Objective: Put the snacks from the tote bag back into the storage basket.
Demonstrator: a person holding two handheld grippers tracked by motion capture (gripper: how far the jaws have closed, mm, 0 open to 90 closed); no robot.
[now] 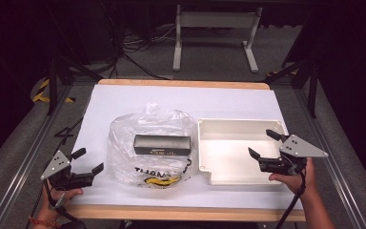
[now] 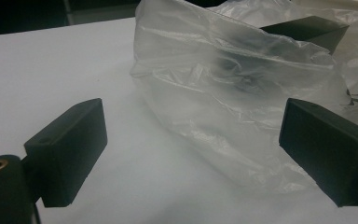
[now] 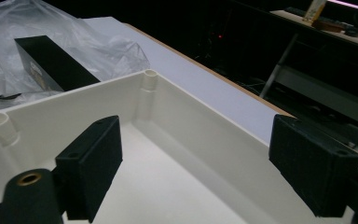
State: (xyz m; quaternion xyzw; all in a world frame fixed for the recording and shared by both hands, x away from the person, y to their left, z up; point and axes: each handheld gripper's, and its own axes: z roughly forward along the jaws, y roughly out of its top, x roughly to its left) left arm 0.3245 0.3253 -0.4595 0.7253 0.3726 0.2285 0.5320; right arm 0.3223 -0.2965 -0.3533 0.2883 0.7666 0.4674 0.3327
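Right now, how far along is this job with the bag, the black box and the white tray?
Early. The black box lies on the crumpled plastic bag; the white tray holds nothing. Left gripper faces the bag, right gripper is over the tray, both open. All handling remains.

Plastic bag (image 1: 150, 143): black print "THAN", rest hidden; black box (image 1: 162, 144) label print too small to read

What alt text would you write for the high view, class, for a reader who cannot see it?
A clear plastic bag with a black box on it lies mid-table beside an empty white tray. A left hand-held gripper sits open left of the bag; a right hand-held gripper, holding nothing, is over the tray's right edge.
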